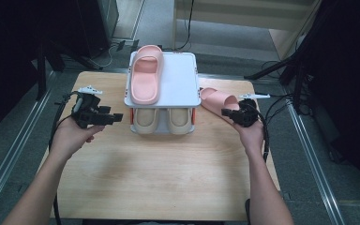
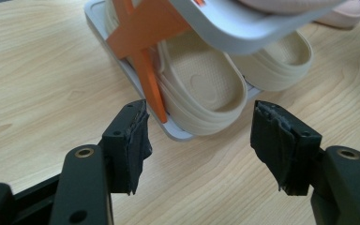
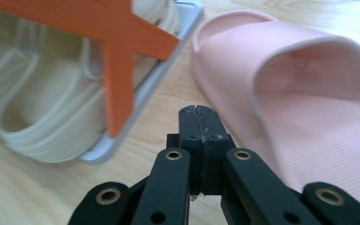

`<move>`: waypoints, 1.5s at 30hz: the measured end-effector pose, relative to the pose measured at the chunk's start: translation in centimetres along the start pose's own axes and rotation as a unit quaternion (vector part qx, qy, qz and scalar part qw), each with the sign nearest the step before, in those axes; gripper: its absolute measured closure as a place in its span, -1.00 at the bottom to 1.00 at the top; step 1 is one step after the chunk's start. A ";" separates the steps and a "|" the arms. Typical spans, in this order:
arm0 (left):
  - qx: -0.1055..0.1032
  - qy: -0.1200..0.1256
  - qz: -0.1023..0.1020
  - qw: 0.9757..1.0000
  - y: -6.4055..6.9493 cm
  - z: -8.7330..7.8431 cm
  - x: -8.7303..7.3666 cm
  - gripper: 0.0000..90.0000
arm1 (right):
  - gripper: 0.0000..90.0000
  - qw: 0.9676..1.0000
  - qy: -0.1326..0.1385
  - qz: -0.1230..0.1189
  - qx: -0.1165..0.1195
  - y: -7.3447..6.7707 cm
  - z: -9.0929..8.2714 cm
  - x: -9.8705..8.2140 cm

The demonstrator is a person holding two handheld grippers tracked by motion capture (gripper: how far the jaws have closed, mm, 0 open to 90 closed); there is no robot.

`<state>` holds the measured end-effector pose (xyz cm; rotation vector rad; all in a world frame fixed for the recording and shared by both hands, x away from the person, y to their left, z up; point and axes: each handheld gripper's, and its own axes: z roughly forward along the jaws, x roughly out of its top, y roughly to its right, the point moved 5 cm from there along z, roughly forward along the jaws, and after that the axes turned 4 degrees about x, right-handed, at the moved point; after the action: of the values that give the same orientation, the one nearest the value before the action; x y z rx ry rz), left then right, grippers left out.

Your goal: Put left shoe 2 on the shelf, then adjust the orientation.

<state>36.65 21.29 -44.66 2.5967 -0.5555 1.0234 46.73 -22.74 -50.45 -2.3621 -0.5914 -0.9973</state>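
With my right gripper (image 3: 200, 112) pinched shut on nothing beside the pink slipper (image 1: 218, 101) at centre right, and my left gripper (image 2: 201, 140) spread, I risk nudging the slipper off the table (image 1: 168, 178).

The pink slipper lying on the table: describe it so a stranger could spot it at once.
Start at the white two-tier rack in the middle of the wooden table. Off its right side, by the right gripper, lies the pink slipper. Its twin sits on the rack; this one rests on bare wood.
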 end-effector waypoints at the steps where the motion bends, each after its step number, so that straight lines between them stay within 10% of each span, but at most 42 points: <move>1: -0.001 0.001 0.002 1.000 0.1 0.1 -0.2 -0.18 | 1.00 1.000 -0.001 0.000 -0.003 0.3 0.1 0.0; 10: -0.016 0.008 0.008 1.000 1.5 0.1 -2.0 -0.18 | 1.00 0.999 -0.013 -0.019 -0.025 1.8 0.9 0.5; 23: -0.006 0.002 0.002 1.000 1.8 1.2 -5.1 -0.18 | 0.99 0.998 -0.022 0.016 -0.052 4.9 1.7 0.0; 45: -0.017 0.000 -0.026 1.000 0.1 1.5 -7.3 -0.17 | 0.99 0.998 -0.044 0.022 -0.048 4.5 3.0 0.1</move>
<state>32.58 22.41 -50.82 2.5670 -0.4999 0.9882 50.86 -24.42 -53.46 -2.5036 -0.5331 -0.9261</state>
